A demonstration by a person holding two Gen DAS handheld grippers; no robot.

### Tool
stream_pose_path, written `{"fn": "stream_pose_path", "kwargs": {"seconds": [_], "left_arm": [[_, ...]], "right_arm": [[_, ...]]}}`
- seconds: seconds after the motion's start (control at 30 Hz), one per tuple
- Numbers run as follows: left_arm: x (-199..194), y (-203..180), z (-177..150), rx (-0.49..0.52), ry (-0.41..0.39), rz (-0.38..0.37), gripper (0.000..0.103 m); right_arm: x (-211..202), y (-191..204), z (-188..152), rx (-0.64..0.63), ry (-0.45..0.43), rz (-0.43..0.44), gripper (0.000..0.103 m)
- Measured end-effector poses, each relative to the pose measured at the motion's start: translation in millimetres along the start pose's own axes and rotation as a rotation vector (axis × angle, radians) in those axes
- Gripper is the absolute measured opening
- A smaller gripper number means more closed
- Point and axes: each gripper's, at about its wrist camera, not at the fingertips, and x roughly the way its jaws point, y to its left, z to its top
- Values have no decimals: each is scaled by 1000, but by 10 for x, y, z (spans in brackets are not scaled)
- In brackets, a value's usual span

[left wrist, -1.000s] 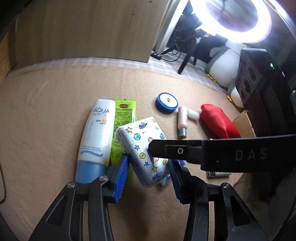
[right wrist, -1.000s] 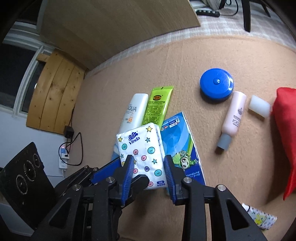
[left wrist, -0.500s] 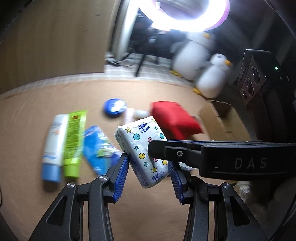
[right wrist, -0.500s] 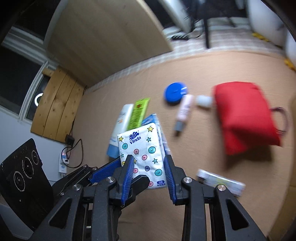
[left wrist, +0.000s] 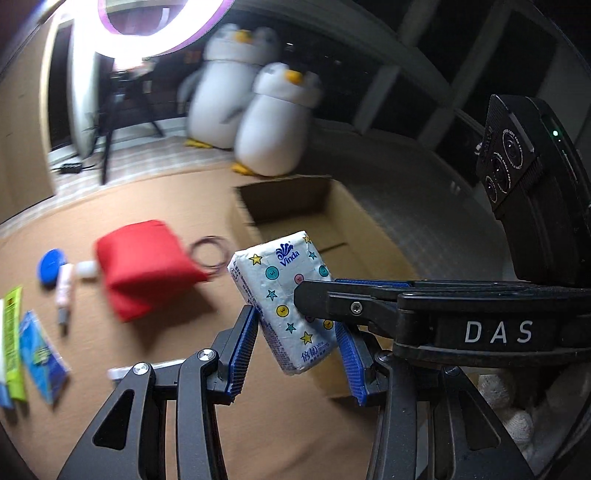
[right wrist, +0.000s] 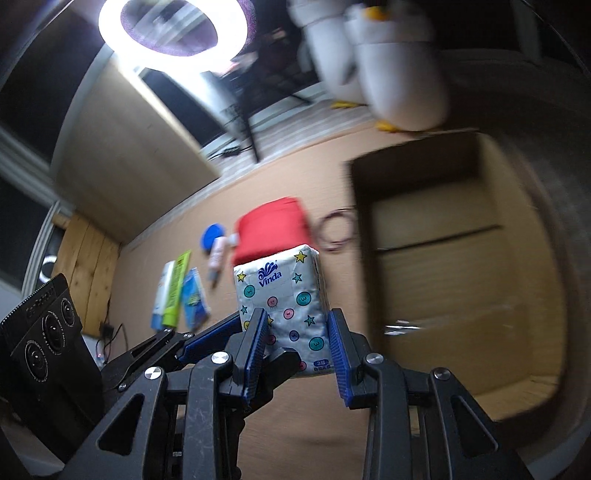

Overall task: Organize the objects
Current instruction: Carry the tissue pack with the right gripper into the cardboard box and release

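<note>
Both grippers hold one white Vinda tissue pack (left wrist: pixel 284 295) with stars and dots, lifted above the brown mat. My left gripper (left wrist: pixel 295 332) is shut on its lower part; the right gripper's black fingers (left wrist: pixel 369 306) cross it from the right. In the right wrist view my right gripper (right wrist: pixel 297 339) is shut on the same pack (right wrist: pixel 284 291), with the left gripper's fingers (right wrist: pixel 207 336) reaching in from the left. An open cardboard box (right wrist: pixel 461 258) lies just right of the pack and also shows in the left wrist view (left wrist: pixel 295 206).
On the mat lie a red pouch (left wrist: pixel 144 266) with a ring, a blue round tin (left wrist: pixel 50 262), a small pink bottle (left wrist: pixel 64 284), a green tube (left wrist: pixel 11 332) and a blue packet (left wrist: pixel 40 358). Two plush penguins (left wrist: pixel 273 122) and a ring light (right wrist: pixel 173 29) stand behind.
Both grippers carried the tissue pack up and to the right, away from the tubes on the mat and toward the cardboard box, which has come into view. The grip is unchanged.
</note>
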Motion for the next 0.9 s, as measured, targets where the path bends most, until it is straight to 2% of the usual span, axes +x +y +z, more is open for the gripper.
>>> {"fn": "stream_pose_path", "kwargs": {"seconds": [0.2,0.4,0.53,0.57,0.7,0.9], "left_arm": [[302,-352,29,31,30,-19,47],[488,-375,41,37,50,-11,47],[474,-367,7,40,60,-2,52],[466,-363,-5,41,61,4,54],[387,-278,-51,36,60,15,54],[98,-9,-115,6,36,52,54]], "right_arm": [[-105,-377,-13,42,-9,-28,31],[-91,-462,-12,39,-7,-41,31],[-101,-443,-14,26,-17,-52,32],[-110,-443,-16,24,-18,-55,35],[-143,-390,-29,13,-38,-68,41],[-138,-179,-59,-15,-54,-70,41]]}}
